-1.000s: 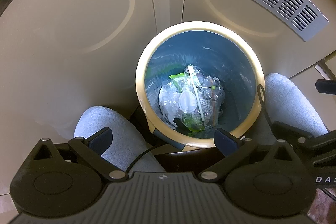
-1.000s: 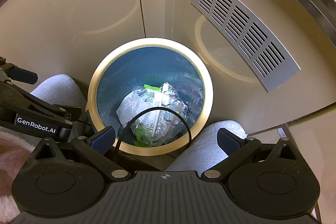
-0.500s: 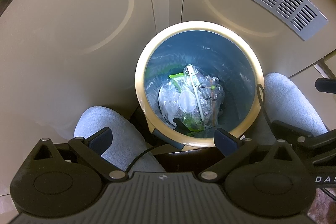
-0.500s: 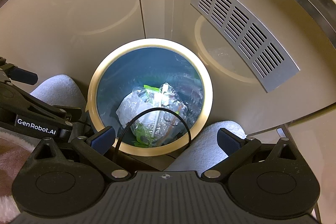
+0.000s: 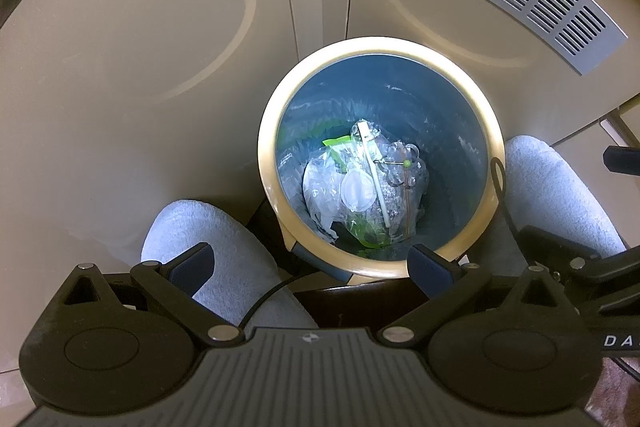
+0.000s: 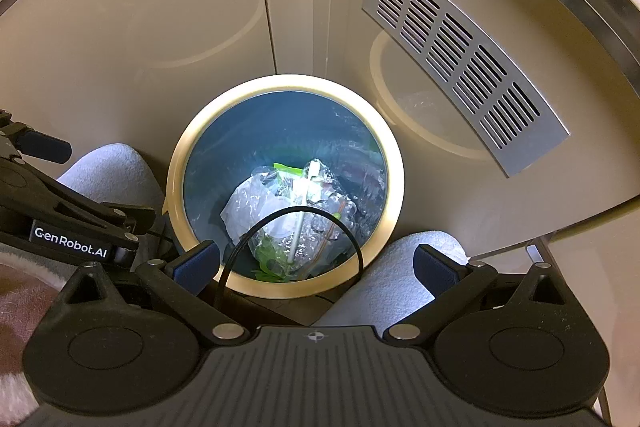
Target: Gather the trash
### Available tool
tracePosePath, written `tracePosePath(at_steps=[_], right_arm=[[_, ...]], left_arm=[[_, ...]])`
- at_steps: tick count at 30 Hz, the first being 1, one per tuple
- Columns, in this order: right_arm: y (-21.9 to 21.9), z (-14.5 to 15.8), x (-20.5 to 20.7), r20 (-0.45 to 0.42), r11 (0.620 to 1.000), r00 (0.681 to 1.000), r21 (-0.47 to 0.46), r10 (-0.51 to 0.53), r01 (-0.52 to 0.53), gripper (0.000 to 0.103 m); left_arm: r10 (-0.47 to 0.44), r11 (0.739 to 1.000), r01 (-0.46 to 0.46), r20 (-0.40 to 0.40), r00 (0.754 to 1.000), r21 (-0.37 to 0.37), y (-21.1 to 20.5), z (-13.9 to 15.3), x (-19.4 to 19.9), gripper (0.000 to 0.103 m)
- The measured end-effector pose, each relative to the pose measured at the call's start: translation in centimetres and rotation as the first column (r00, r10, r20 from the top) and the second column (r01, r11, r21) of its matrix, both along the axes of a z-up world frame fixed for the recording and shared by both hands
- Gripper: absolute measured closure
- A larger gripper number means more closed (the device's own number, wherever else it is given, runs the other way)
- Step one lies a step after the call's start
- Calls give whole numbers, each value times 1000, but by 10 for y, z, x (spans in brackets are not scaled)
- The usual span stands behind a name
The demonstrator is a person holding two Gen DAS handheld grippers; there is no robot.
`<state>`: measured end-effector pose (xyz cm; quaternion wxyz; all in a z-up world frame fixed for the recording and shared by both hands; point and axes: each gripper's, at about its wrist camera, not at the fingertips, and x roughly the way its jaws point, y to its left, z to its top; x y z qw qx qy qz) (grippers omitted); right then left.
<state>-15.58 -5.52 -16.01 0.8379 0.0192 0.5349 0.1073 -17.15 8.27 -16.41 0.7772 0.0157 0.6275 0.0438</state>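
nothing has shifted in the last second: the left gripper (image 5: 310, 263) and right gripper (image 6: 316, 263) still hover spread and empty above the waste bin (image 5: 494, 131), clear plastic trash (image 5: 362, 183) lying at its bottom, collection not begun.

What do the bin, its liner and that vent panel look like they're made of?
Bin: likely plastic, with a smooth, matte cream rim.
Liner: thin blue plastic film, with glossy wrinkles.
Vent panel: probably brushed metal, silver-grey with punched slots, though painted plastic is possible.
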Motion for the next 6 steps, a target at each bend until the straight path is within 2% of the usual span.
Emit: tracePosePath(at_steps=[6], right_arm=[[-2, 1, 2, -1, 1000, 1000, 3, -3, 3, 0]], left_arm=[[13, 1000, -13, -1, 1000, 6, 2, -1, 0, 0]])
